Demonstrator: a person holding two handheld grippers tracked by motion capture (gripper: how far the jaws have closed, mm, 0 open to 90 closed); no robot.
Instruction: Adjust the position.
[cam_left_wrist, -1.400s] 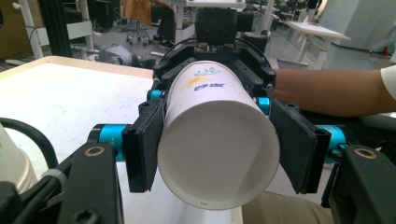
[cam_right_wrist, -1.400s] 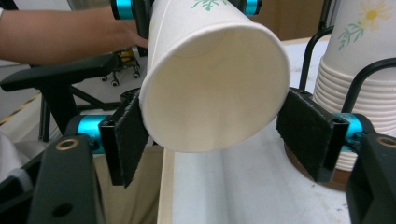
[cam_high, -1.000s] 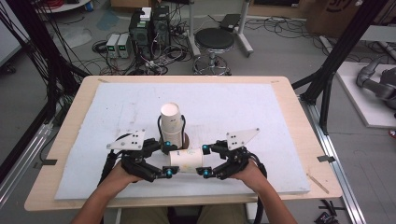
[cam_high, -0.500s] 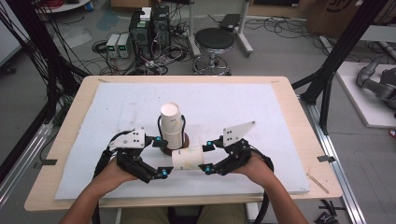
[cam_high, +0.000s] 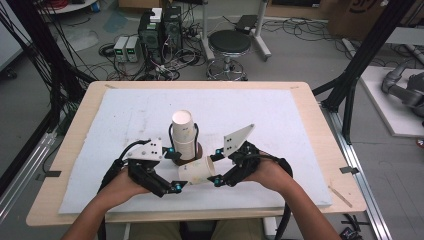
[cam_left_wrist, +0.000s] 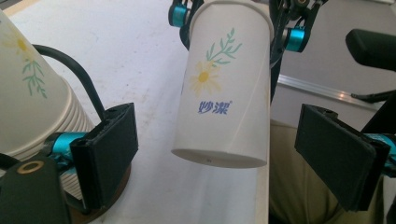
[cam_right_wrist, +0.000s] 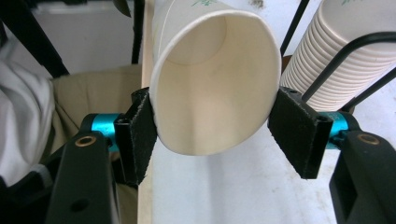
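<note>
High view: the left tongs (cam_high: 176, 176) have just been opening and now stand off the white paper cup with a daisy print (cam_high: 197, 171), which half a second ago lay between both tongs. The right tongs (cam_high: 216, 169) alone carry it, sideways and slightly higher, just in front of the upturned stack of paper cups in a black wire holder (cam_high: 184, 135). I judge the handover done. The white foam-covered tabletop (cam_high: 280, 125) is bare to the right and behind.

Left gripper view: wide jaws flank the cup (cam_left_wrist: 226, 88) without touching; the stack (cam_left_wrist: 32, 98) crowds the left.

Right gripper view: pads (cam_right_wrist: 299, 133) squeeze the rim (cam_right_wrist: 212, 93) oval, over the tabletop's near edge (cam_right_wrist: 145, 196).
</note>
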